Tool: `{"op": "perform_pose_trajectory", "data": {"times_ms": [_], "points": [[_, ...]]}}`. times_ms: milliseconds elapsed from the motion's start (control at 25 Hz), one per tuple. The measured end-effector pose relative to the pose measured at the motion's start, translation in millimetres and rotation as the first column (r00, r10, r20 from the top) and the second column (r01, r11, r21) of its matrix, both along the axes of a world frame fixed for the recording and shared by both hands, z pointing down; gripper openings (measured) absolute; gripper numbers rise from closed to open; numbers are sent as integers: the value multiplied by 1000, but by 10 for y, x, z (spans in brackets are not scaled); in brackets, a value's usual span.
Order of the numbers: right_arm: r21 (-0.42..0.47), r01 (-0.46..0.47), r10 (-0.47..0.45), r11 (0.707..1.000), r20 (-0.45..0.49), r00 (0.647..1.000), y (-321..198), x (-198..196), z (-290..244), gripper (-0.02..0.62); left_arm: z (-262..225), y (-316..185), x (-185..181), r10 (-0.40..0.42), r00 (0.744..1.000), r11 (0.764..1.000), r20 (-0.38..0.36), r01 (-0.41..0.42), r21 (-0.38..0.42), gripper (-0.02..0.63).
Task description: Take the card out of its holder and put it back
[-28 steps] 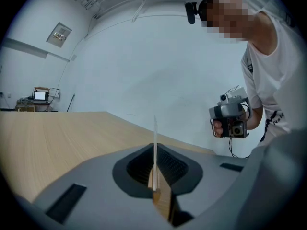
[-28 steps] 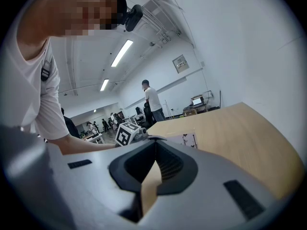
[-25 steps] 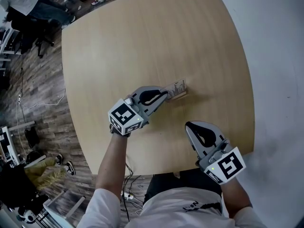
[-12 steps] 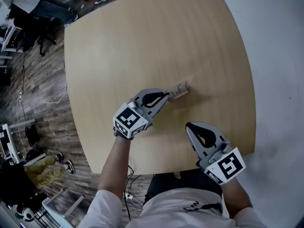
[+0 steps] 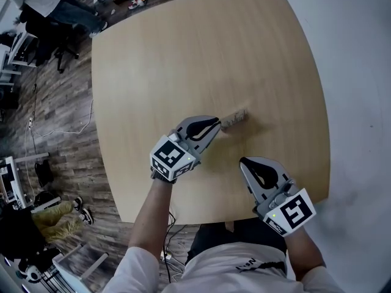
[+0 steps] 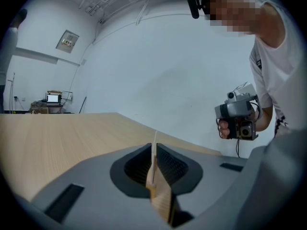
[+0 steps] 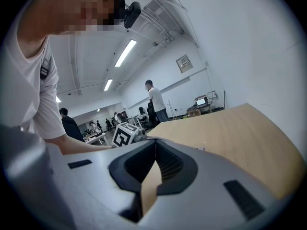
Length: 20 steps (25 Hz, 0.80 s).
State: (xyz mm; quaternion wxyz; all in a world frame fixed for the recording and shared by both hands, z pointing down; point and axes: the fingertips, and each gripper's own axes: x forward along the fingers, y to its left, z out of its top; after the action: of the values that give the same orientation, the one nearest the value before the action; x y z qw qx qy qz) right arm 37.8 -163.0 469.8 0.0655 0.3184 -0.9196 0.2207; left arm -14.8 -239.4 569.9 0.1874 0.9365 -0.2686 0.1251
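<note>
We are tipping the thin white card [image 6: 153,152] edge-up at mid-frame, with the left tongs [image 5: 215,124] clamping it. Reinsertion seems close. The right tongs [image 5: 244,162] are idling closed and empty.

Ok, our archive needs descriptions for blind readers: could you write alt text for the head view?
Seen from above, the left tool is shut on a small card near the middle of a pale wooden table. The right tool is shut and empty, near the table's front edge.
</note>
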Motion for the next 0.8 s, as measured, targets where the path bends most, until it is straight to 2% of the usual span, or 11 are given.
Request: {"op": "perform_pose_trajectory", "data": {"times_ms": [280,520,800], "points": [[25,-24,24,999,-10,1000,14,-106,-177,15,-422,108,-2,-45,997,999,-60,46,22,26],[86,-57,59,995,-14,998,466,-185,-524,15,-938,566,-16,-97,991,994,-90,101,46,26],[140,-75,80,987,-27,996,813,-288,-924,15,-1567,929,-153,-184,970,980,-156,194,47,26]]}}
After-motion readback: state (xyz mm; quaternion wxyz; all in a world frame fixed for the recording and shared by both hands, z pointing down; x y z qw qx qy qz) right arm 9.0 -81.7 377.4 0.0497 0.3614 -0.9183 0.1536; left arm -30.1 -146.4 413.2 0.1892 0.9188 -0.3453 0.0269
